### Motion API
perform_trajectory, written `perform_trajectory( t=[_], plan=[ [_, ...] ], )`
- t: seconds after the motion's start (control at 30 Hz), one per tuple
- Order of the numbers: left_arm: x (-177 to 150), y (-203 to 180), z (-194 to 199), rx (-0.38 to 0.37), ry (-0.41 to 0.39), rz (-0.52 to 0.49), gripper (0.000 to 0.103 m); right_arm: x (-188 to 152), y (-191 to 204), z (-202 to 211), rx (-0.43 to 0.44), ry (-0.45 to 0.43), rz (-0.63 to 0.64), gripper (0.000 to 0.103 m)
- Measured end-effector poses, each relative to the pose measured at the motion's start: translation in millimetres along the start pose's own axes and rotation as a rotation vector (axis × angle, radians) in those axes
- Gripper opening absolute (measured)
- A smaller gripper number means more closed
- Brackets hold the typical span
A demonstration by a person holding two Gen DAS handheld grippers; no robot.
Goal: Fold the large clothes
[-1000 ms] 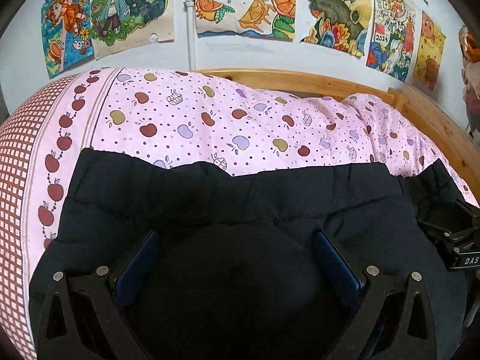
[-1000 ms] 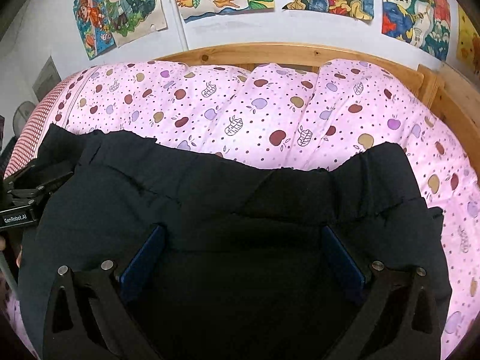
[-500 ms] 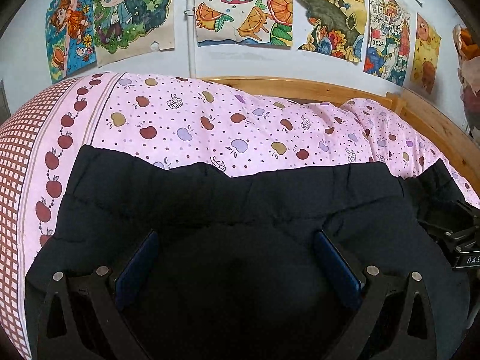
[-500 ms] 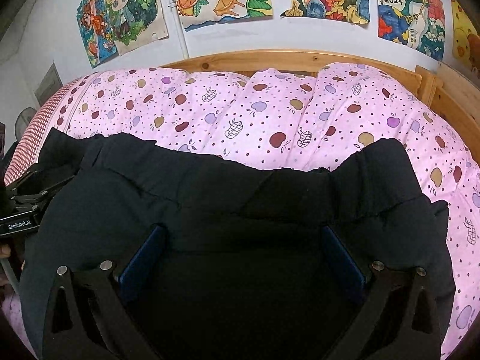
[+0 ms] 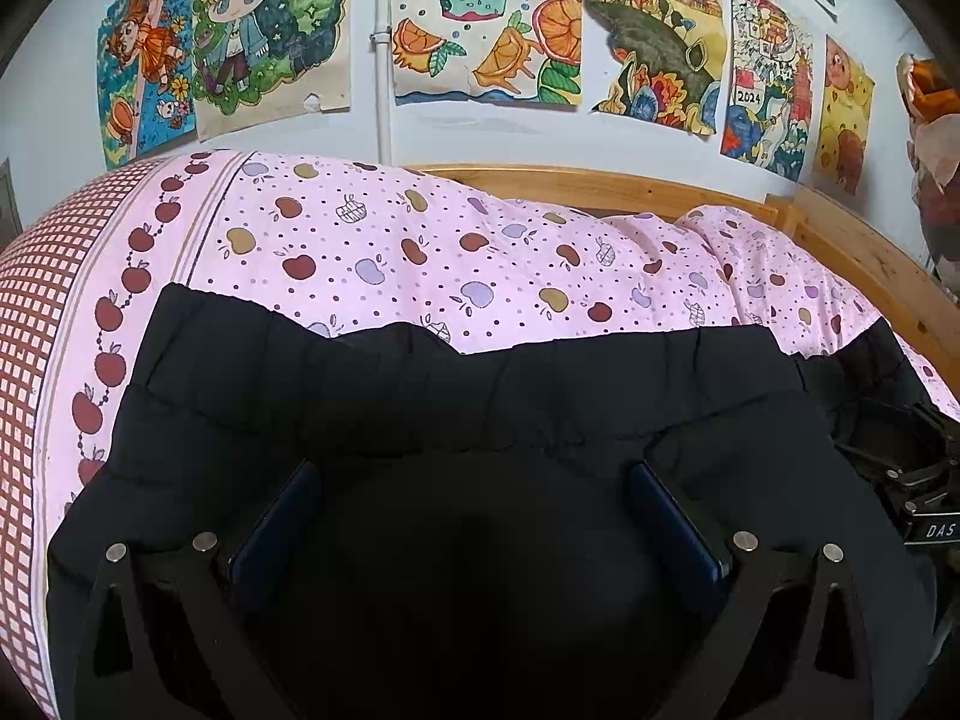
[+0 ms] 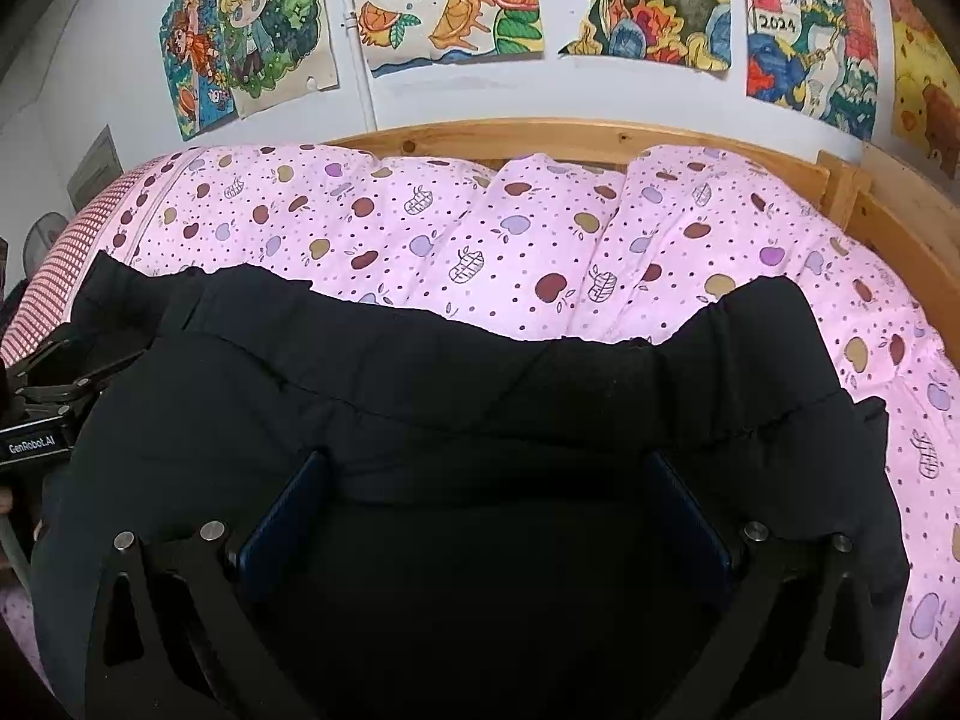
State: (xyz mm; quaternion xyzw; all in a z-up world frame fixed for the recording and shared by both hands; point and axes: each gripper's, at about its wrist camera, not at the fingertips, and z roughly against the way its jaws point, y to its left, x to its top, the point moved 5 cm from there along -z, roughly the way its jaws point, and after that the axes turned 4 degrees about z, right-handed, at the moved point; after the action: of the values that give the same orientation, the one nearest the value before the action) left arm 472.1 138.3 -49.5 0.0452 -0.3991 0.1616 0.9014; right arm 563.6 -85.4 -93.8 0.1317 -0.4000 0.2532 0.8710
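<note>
You are working over a bed covered by a pink quilt (image 5: 420,252) printed with apples; a red-checked border runs along its 9 o'clock side in the left view. A wooden bed frame (image 6: 540,138) bounds the quilt at 12 o'clock and continues down the 3 o'clock side. Above it, the wall carries a row of coloured drawings (image 5: 486,24).

No containers are visible.

The black padded garment (image 5: 480,408) lies across the near half of the quilt, its gathered hem running from 9 to 3 o'clock in both views. The left tool (image 5: 474,516) is spread wide, its blue pads (image 5: 270,522) lying on the fabric and pinching nothing. The right tool (image 6: 486,504) is likewise spread wide over the garment, with nothing held. In the left view the right tool appears at 3 o'clock on the garment's edge; in the right view the left tool (image 6: 54,384) sits at 9 o'clock.

Beyond the hem, bare quilt extends toward 12 o'clock up to the frame.
</note>
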Motion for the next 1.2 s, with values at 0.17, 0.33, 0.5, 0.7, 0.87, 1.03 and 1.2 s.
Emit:
perform_trajectory(
  t=[0.17,0.33,0.5,0.7,0.87,1.03,1.2],
  plan=[
    [-2.0,2.6,2.8,-0.016,-0.01,0.008,0.103,0.3,1.6,4.6,-0.031,-0.007,0.02,0.102],
    [-3.7,4.0,6.3,-0.028,-0.005,0.016,0.103,-1.6,1.3,14.2,-0.047,-0.029,0.024,0.102],
    [-6.7,4.9,8.8,-0.032,-0.008,0.02,0.103,-3.4,3.2,20.4,-0.086,-0.039,0.041,0.102],
    [-7.9,5.2,9.6,-0.034,-0.007,0.023,0.103,-3.2,4.8,27.8,-0.143,-0.045,0.062,0.102],
    [-9.2,8.2,15.9,-0.032,0.005,0.025,0.103,-3.9,5.8,38.4,-0.201,-0.057,0.077,0.102],
    [-3.4,11.8,47.6,-0.02,-0.073,0.03,0.103,-3.2,6.0,52.8,-0.251,-0.081,0.1,0.102],
    [6.6,24.4,81.4,0.001,-0.149,0.034,0.103,0.5,12.1,71.2,-0.273,-0.121,0.136,0.102]
  ],
)
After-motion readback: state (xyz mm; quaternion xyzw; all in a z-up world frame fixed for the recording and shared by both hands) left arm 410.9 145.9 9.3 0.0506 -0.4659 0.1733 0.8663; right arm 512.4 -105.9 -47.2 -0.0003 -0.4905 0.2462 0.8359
